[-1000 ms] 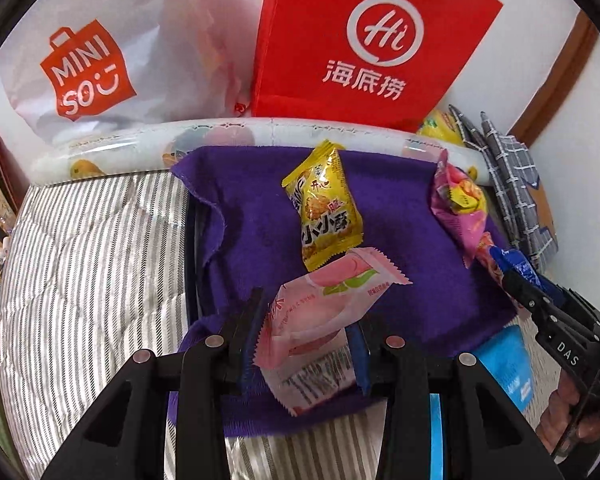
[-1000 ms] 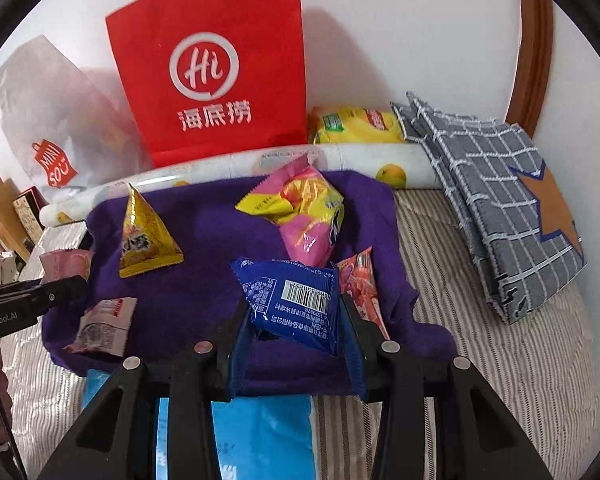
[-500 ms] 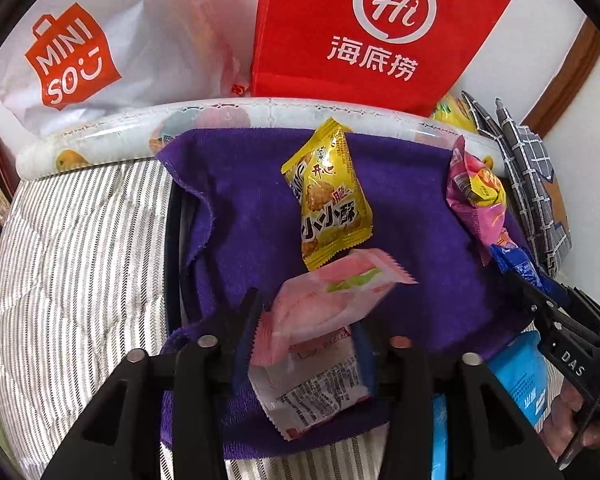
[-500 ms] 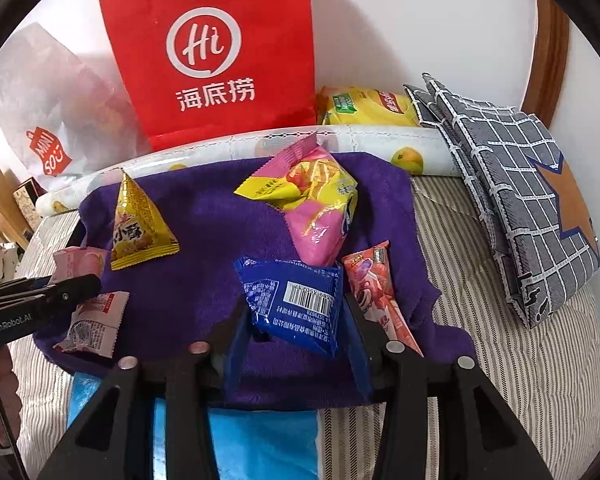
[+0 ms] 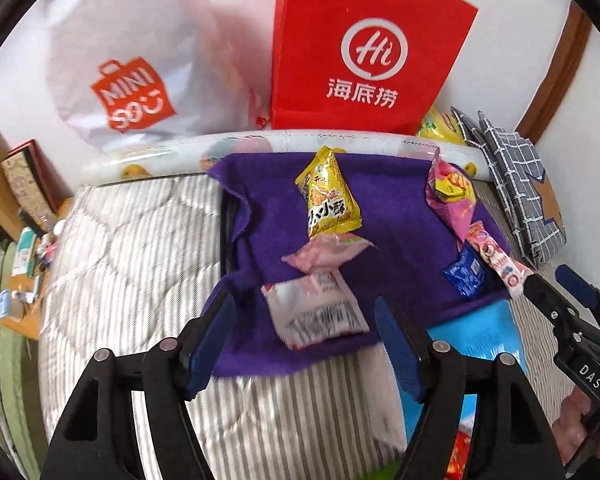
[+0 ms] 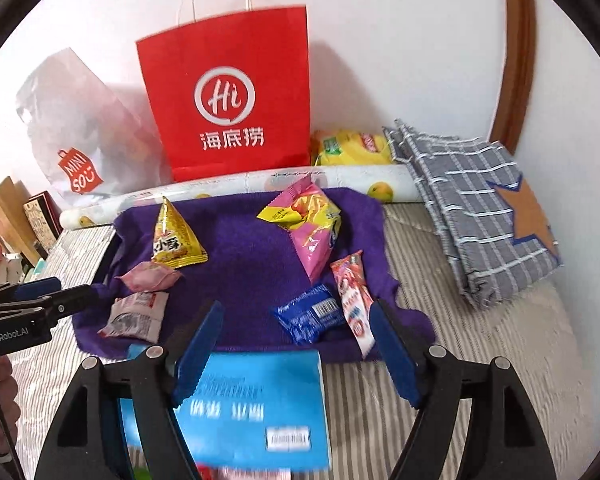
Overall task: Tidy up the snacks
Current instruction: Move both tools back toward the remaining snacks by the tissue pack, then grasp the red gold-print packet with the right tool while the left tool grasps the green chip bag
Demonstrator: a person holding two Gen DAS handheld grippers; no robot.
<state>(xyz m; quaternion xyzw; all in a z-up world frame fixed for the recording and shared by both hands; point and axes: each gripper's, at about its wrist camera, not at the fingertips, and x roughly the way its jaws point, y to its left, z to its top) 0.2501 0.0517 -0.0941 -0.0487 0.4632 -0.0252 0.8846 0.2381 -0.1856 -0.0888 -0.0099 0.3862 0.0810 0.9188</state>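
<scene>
A purple cloth (image 5: 396, 216) (image 6: 252, 252) on the striped bed carries several snack packs. The pale pink pack (image 5: 324, 250) (image 6: 150, 276) lies above a white pack (image 5: 316, 312) (image 6: 136, 312), below the yellow pack (image 5: 328, 200) (image 6: 174, 236). My left gripper (image 5: 306, 344) hangs over the cloth's near edge, its jaws opening, no pad touching a pack. The blue pack (image 6: 310, 314) (image 5: 464, 276) rests on the cloth beside a red-and-white stick pack (image 6: 354, 300). My right gripper (image 6: 294, 350) is pulled back above it, jaws opening, nothing pressed between them. A pink-yellow bag (image 6: 310, 224) lies behind.
A red paper bag (image 6: 228, 100) and a white plastic bag (image 5: 132, 64) lean on the wall behind a rolled printed sheet (image 6: 380, 188). A light blue box (image 6: 256, 396) lies in front of the cloth. Folded grey checked fabric (image 6: 476, 208) sits right. Cluttered shelves (image 5: 16, 216) stand left.
Both grippers opened and drew back and up. The pink pack left the left jaws and the blue pack left the right jaws; both now lie on the purple cloth.
</scene>
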